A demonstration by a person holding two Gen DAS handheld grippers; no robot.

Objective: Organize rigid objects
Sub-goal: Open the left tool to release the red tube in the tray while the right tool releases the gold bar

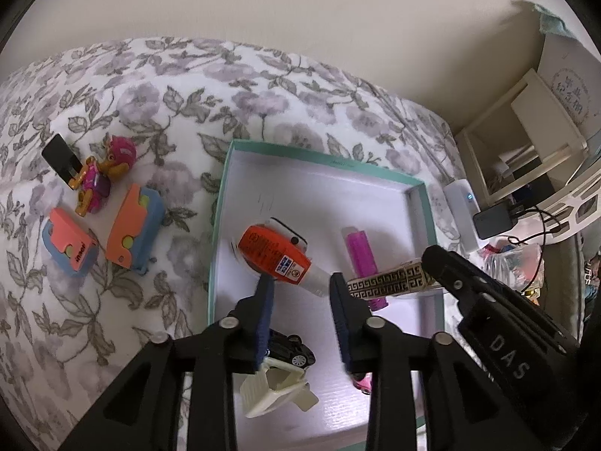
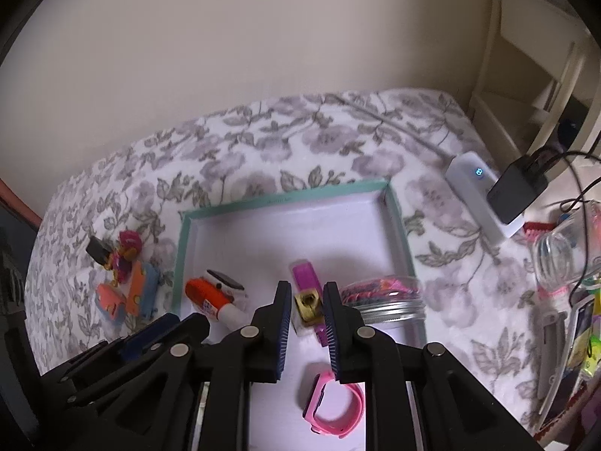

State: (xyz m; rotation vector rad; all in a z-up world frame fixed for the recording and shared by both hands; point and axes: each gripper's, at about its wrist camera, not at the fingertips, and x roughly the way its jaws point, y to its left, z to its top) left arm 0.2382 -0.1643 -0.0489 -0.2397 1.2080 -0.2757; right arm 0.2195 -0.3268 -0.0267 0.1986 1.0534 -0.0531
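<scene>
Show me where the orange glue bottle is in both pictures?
Left wrist view: orange glue bottle lies mid-picture inside the box, just beyond the left gripper.
Right wrist view: it lies lower left of centre.
Shared landmark: the teal-rimmed box.

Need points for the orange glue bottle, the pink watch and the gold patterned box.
orange glue bottle [image 1: 272, 253], left wrist view, on its orange label.
pink watch [image 2: 338, 407], right wrist view, on the strap loop.
gold patterned box [image 1: 390, 282], left wrist view, on its patterned side.
</scene>
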